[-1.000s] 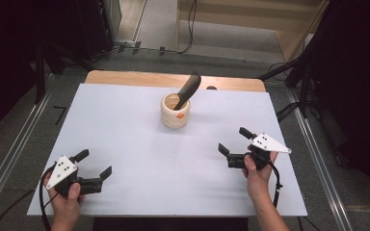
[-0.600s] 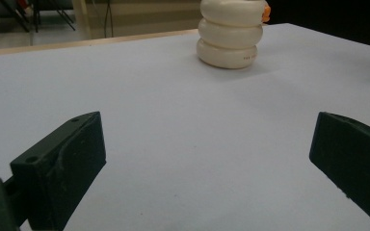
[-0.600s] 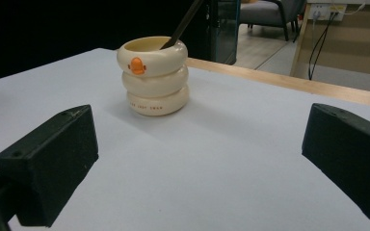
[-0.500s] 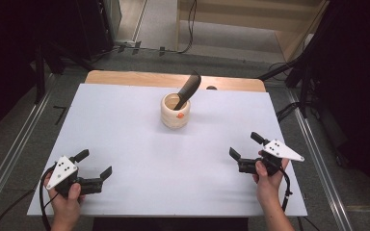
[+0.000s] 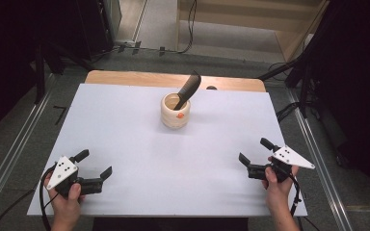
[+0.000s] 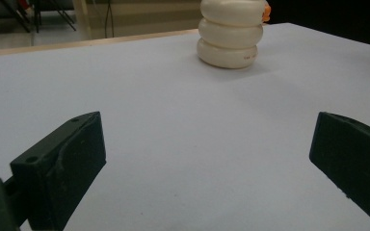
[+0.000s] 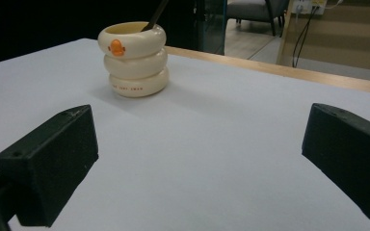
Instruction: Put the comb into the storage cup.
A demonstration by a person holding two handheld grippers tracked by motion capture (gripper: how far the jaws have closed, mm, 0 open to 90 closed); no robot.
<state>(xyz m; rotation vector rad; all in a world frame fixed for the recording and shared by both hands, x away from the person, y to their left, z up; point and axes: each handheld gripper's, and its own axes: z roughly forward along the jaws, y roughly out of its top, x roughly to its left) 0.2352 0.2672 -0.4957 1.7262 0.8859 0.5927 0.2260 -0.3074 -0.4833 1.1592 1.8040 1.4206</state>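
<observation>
Two sets of tongs, left tongs [image 5: 96, 163] and right tongs [image 5: 255, 150], rest released and empty on the white surface [image 5: 125, 130], well short of the cream cup [image 5: 176, 111], likely parked before reaching; beyond, a dark utensil [image 5: 188, 90] leans inside the cup.
</observation>
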